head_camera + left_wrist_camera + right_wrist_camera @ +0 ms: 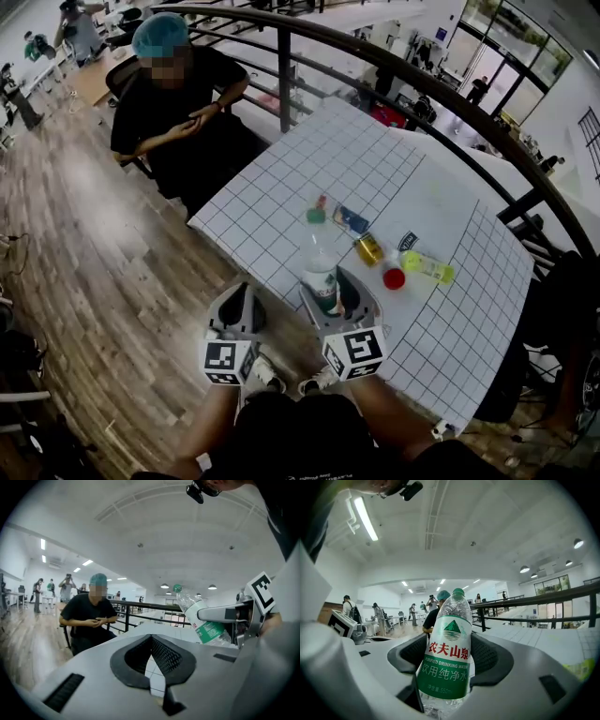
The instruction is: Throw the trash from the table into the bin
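Observation:
My right gripper [323, 283] is shut on a clear plastic water bottle [321, 272] with a green and white label, held upright over the near edge of the gridded white table [375, 150]. In the right gripper view the bottle [447, 663] fills the gap between the jaws of the right gripper [449, 641]. To its left, over the wood floor, my left gripper [246, 291] is shut with nothing in it; its jaws [150, 638] meet. The bottle [197, 613] also shows at the right of the left gripper view. No bin is in view.
On the table lie a small green item [316, 214], a blue packet [351, 219], a yellow can [368, 248], a red cap [394, 278], a yellow-green bottle [428, 268] and a dark packet [407, 241]. A person in black [173, 103] sits at the far side. A dark railing [412, 75] curves behind.

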`<state>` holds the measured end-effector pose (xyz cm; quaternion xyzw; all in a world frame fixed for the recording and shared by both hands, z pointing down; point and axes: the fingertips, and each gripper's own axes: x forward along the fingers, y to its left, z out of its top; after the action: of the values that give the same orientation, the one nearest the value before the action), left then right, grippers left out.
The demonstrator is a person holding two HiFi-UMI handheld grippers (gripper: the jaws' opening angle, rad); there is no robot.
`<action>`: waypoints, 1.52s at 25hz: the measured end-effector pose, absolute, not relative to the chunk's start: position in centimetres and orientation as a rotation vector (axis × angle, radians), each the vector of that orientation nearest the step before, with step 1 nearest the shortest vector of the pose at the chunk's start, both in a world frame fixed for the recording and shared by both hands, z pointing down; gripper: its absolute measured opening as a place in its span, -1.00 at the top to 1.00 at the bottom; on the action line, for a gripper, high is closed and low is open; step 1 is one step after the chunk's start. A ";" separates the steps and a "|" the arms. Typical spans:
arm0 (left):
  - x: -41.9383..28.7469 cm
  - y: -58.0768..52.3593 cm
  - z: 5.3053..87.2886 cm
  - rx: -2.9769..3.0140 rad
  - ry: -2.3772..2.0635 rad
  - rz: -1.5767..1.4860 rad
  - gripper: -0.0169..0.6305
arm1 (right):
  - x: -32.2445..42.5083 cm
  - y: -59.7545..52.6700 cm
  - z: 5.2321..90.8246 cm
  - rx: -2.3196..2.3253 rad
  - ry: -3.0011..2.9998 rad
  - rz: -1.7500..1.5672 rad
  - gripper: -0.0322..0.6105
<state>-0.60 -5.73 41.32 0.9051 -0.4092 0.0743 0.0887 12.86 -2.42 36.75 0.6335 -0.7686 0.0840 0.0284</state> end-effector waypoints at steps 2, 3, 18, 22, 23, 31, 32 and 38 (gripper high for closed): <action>-3.1 -6.9 41.4 2.663 -1.274 0.207 0.88 | 10.3 -3.7 37.9 1.913 -2.407 0.294 -0.06; -4.3 -7.2 41.5 2.654 -1.299 0.202 0.88 | 9.1 -4.2 38.5 1.887 -2.422 0.306 -0.06; -18.4 -8.1 46.9 2.492 -1.514 0.192 0.88 | -6.6 -8.7 45.4 1.488 -2.556 0.361 -0.06; -20.7 -7.2 50.9 2.400 -1.529 0.212 0.88 | -9.2 -8.8 48.9 1.391 -2.548 0.393 -0.06; -21.1 -7.1 51.9 2.383 -1.523 0.209 0.88 | -9.8 -8.8 49.9 1.372 -2.545 0.401 -0.06; -23.5 -6.0 59.5 2.281 -1.505 0.217 0.88 | -13.2 -8.5 58.2 1.221 -2.495 0.429 -0.06; -23.8 -5.8 60.6 2.272 -1.506 0.231 0.88 | -13.5 -8.3 59.4 1.201 -2.486 0.441 -0.06; -25.3 -4.5 67.5 2.209 -1.511 0.320 0.88 | -14.7 -7.0 67.0 1.096 -2.434 0.522 -0.06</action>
<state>-25.28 -4.47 67.48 0.7993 -0.5467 0.1159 0.2211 -14.74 -7.04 67.03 0.3940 -0.8751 0.1875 0.2092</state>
